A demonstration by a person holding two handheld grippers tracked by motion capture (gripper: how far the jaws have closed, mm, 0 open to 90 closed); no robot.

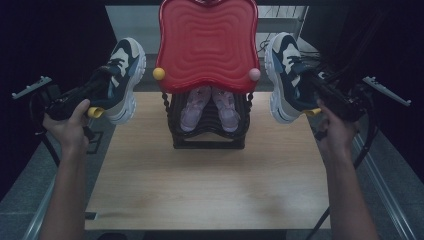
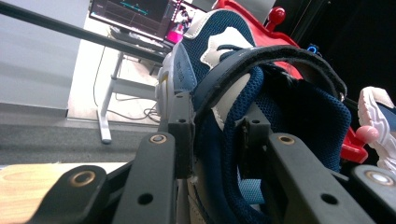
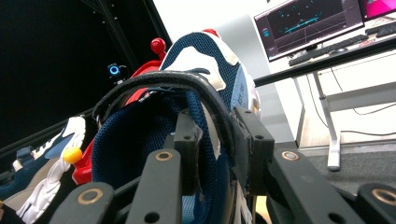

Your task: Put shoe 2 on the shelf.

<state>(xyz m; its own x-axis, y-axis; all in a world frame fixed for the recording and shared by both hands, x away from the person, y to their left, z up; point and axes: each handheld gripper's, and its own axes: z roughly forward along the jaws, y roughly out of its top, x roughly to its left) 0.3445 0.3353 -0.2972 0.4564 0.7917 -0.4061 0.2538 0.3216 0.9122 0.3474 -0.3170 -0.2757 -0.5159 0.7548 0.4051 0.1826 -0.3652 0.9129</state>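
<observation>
Left tongs [image 1: 102, 95] clamped on the collar of the left sneaker [image 1: 125, 75], held in the air at 9 o'clock of the red rack [image 1: 207, 45], toe up and sole toward the rack. In the left gripper view, 1 jaw outside the heel wall and 1 jaw inside the opening, so grip on fabric only: best to keep it firm and avoid fast swinging. At 6 o'clock under the red top, pink shoes [image 1: 210, 107] already on the black shelf [image 1: 207, 135], so lower tier taken. Right tongs [image 1: 312, 97] clamped the same way on the right sneaker [image 1: 287, 75], at 3 o'clock of the rack. Advisable to move both shoes level, above the table [image 1: 200, 185], clear of the yellow knob [image 1: 159, 73] and pink knob [image 1: 254, 74].
</observation>
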